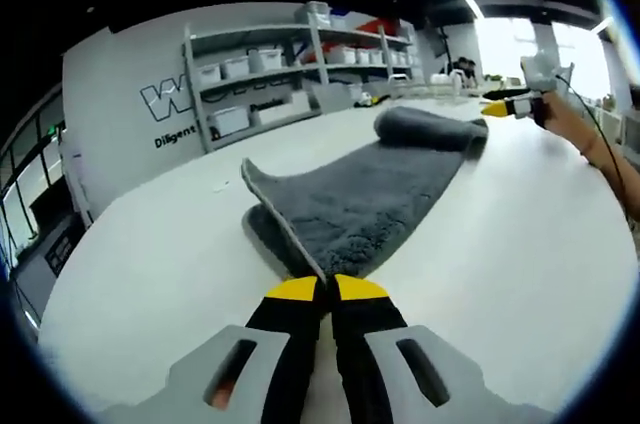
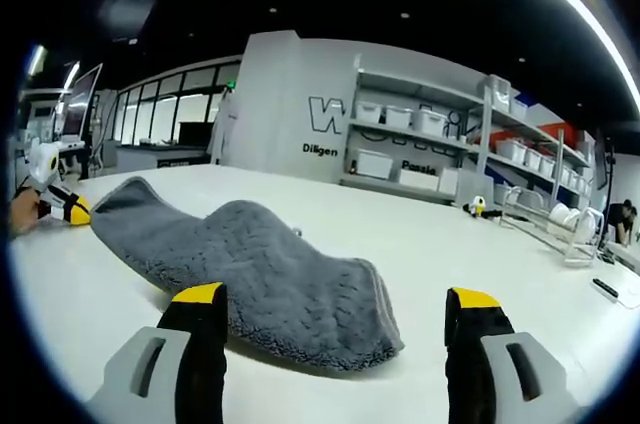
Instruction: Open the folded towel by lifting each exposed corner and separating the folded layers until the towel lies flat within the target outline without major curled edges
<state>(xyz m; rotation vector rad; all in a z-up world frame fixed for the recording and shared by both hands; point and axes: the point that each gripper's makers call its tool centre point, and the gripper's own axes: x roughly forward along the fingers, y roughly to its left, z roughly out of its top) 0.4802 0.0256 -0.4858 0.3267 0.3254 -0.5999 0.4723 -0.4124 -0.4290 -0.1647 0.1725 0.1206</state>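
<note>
Left gripper view: left gripper [image 1: 326,287] rises at bottom centre, its yellow-tipped jaws pressed together on the near edge of the grey towel [image 1: 360,194].
Towel, left gripper view: lies on the white table [image 1: 150,274], running from frame centre to the upper right; the pinched near corner is raised and turned over, and the far end is bunched in a thick fold.
Other gripper, left gripper view: yellow-tipped, held in a hand at the upper right edge, just beyond the bunched end.
Right gripper view: right gripper [image 2: 336,306] has its jaws set wide apart at the bottom, holding nothing.
Towel, right gripper view: folded end lies between and just beyond the jaws; the strip runs to the left edge, where the left gripper meets its far corner.
Background: shelving [image 2: 430,144] with white bins stands against the wall.
</note>
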